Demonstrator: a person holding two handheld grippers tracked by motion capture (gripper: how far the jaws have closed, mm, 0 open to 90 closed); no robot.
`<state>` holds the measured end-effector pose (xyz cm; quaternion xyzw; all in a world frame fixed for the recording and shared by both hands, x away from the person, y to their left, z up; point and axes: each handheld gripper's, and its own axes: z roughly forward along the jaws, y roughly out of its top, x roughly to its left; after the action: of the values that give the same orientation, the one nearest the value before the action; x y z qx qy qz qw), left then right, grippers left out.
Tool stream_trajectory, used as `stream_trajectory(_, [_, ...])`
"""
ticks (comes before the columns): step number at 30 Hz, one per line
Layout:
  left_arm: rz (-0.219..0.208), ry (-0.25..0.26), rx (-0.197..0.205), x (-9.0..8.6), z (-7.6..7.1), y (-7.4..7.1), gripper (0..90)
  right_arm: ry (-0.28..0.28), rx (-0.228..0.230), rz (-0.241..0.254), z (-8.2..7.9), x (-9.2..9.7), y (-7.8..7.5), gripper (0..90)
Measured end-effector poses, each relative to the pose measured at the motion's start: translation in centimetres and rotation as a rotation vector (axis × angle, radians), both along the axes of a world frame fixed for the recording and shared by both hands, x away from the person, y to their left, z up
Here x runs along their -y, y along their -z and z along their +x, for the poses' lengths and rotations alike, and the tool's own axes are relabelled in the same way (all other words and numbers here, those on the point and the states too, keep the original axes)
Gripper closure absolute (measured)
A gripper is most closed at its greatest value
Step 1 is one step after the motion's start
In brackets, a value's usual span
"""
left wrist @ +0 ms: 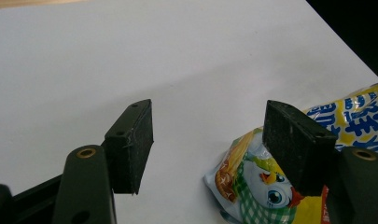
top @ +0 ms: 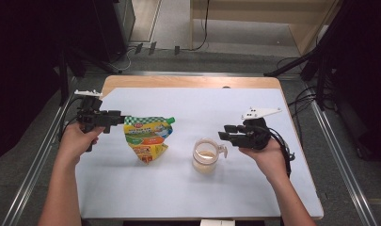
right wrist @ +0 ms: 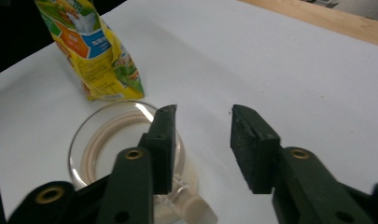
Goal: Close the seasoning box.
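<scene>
White sheeting covers the wooden table in front of me, with grey floor and dark stands around it.

On my left, the left gripper sits level in my hand, its jaws apart. From the left gripper view one black pad stands over bare white surface, and the other pad overlaps the yellow, green-checked plastic refill pouch. That pouch stands just ahead of the jaws. Whether a pad presses its top corner I cannot tell, though the wide gap suggests no real grip.

Further right, near my right gripper, stands the clear glass cup with a handle, a little pale liquid or powder at its bottom. The right gripper's jaws are parted with nothing between them; the cup's handle lies directly below one pad, and the rim sits just under and beside it.

I judge the work to be pouring from pouch to cup, and it looks early or paused. Pouch upright, cup loose, neither thing firmly held. Taking both in hand is left to do.
</scene>
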<state>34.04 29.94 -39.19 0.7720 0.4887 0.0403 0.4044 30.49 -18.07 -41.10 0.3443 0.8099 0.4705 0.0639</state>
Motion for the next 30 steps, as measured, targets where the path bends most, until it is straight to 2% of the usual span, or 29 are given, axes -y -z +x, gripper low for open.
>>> stream_trajectory(7, [-0.003,0.000,0.001,-0.1,-0.1,0.0,34.4,0.039,0.048,0.058,0.4,2.3,-0.2,49.0])
stream_trajectory(12, [-0.001,-0.003,0.002,-0.1,-0.1,0.1,34.2,0.075,0.059,0.053,0.5,3.5,0.3,43.0])
stream_trajectory(14, [-0.002,-0.003,0.001,-0.1,-0.2,0.1,34.2,0.073,0.062,0.046,0.5,3.8,0.7,42.3])
stream_trajectory(17, [-0.001,-0.003,0.003,-0.2,-0.3,0.2,34.2,0.094,0.051,0.045,0.6,4.3,1.4,36.4])
stream_trajectory(19, [0.001,-0.007,0.007,-0.3,-0.3,0.2,34.2,0.115,0.054,0.034,0.6,4.5,1.8,35.7])
stream_trajectory(22, [-0.004,-0.020,0.014,-0.5,-0.4,0.3,33.9,0.105,0.058,0.036,0.6,5.0,2.4,33.8])
stream_trajectory(25, [-0.010,-0.037,0.026,-0.7,-0.3,0.6,29.6,0.109,0.053,0.041,0.7,5.6,3.1,31.3])
stream_trajectory(30, [-0.006,-0.045,0.022,-1.0,-0.3,1.0,28.1,0.151,0.060,0.031,1.0,6.7,4.3,28.7])
